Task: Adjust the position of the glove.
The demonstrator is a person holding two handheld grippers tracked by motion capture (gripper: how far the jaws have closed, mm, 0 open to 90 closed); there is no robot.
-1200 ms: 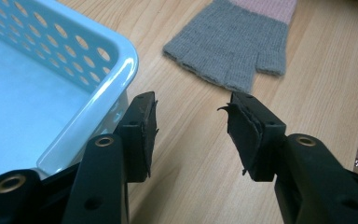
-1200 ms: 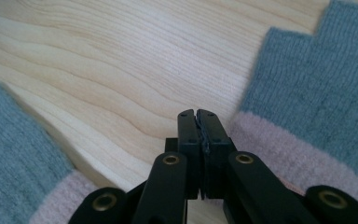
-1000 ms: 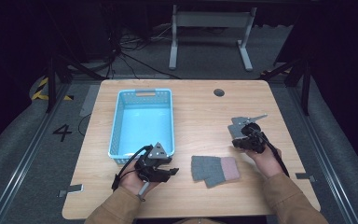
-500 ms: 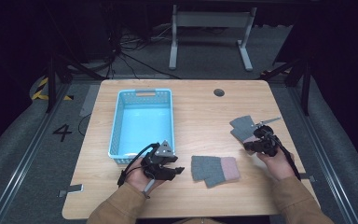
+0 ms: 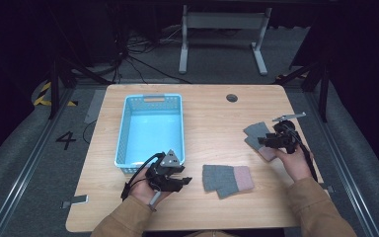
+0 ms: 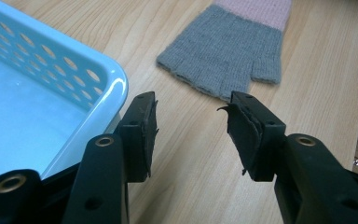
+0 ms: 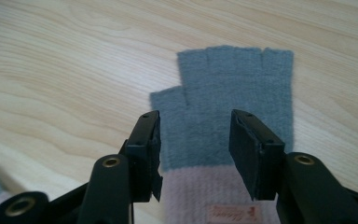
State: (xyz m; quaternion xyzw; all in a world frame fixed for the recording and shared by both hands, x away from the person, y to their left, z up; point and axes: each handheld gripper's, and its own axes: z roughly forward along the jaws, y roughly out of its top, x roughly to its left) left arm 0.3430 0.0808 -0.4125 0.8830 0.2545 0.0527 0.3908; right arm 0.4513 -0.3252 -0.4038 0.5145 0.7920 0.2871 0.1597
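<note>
Right-hand glove (image 5: 257,138): grey fingerless knit with pink cuff, flat on the wood at centre right of the high view; in the right gripper view (image 7: 235,121) spread out whole, fingers toward the top of the frame, label on the cuff at bottom.
Right gripper (image 5: 269,140): hovering over that glove's cuff end; jaws just opened, now apart, nothing pinched between them, glove lying free beneath.
Second glove (image 5: 227,180): same make, flat at lower centre of the high view, well apart from the first; upper centre in the left gripper view (image 6: 230,49), untouched.
Left gripper (image 5: 183,180): lower left of centre, just beside the basket's near corner, pointed toward the second glove; jaws apart, empty, short of the knit.
Basket (image 5: 123,143): light blue perforated plastic, left of centre, nothing seen inside.
Table (image 5: 207,113): pale wood, round cable port near the far edge.
Progress: judged early; one glove set down and released, neither glove in the basket, pairing or binning of both outstanding.
Next need: likely a fresh grasp on either glove.
</note>
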